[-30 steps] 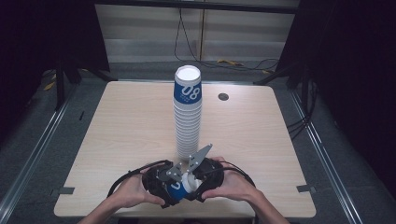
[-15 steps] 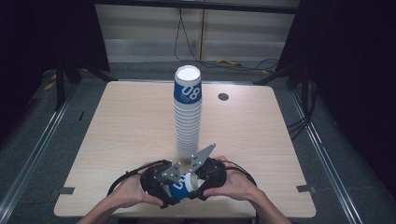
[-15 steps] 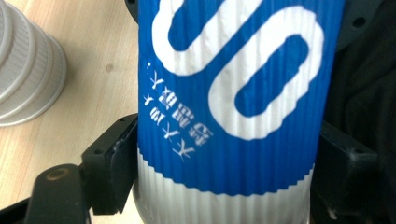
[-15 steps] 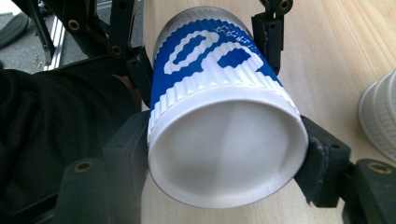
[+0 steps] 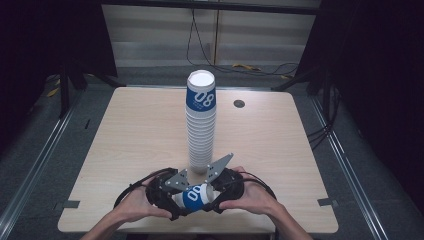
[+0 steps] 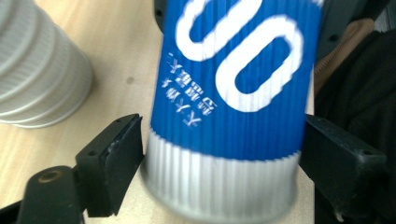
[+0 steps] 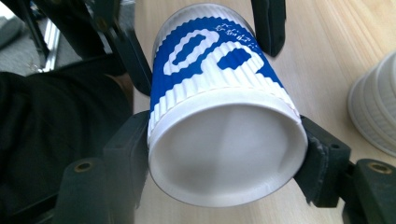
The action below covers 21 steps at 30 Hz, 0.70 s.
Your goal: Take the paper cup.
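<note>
Near the front edge of the table (image 5: 125, 130), a blue-and-white paper cup (image 5: 196, 196) lies on its side between both grippers, half hidden in the high view by their grey plates. From the left gripper (image 6: 219, 158), its narrow ribbed base sits between the jaws, the right jaw touching it and the left one just beside it; whether they press is unclear, and the cup is blurred and cut off at the top. The right gripper (image 7: 224, 154) has just closed its jaws onto the wide end, where a smooth, shallow white recess faces the camera. Corrugated ridges run along the cup's wall. Behind, a tall stack of cups (image 5: 201, 125) stands upright on the pale wood.
</note>
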### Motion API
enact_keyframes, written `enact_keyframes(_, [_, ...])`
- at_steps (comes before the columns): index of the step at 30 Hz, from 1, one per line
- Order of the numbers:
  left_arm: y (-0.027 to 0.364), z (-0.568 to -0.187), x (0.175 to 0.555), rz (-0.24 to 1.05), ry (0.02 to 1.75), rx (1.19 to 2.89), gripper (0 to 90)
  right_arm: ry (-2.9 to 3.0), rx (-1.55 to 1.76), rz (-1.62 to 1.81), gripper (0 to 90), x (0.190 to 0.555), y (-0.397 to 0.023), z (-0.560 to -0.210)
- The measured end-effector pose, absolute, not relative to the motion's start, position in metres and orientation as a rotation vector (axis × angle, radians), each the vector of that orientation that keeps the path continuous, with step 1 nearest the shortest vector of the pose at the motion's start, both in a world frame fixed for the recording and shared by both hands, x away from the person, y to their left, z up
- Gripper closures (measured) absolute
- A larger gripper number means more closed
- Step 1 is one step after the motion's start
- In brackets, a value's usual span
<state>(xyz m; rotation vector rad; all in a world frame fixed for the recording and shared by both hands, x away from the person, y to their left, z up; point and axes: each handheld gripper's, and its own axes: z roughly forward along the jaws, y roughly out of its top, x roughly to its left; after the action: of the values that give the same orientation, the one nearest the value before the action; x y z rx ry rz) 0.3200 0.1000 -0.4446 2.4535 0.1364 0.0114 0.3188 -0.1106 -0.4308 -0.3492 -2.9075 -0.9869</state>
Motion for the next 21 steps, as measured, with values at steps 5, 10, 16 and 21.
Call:
enact_keyframes(5, [0.107, -0.445, 0.324, 0.012, 0.182, 2.395, 16.2, -2.900, -0.389, -1.009, 29.8, 0.321, -0.119, -0.430])
enact_keyframes(10, [0.119, -0.442, 0.333, -0.002, 0.251, 2.287, 16.0, -2.901, -0.448, -1.038, 29.7, 0.322, -0.130, -0.428])
enact_keyframes(16, [0.126, -0.441, 0.337, -0.035, 0.298, 2.191, 16.3, -2.898, -0.515, -1.096, 29.7, 0.323, -0.141, -0.429])
enact_keyframes(21, [0.134, -0.436, 0.339, -0.028, 0.313, 2.102, 16.2, -2.872, -0.564, -1.165, 29.7, 0.325, -0.152, -0.427])
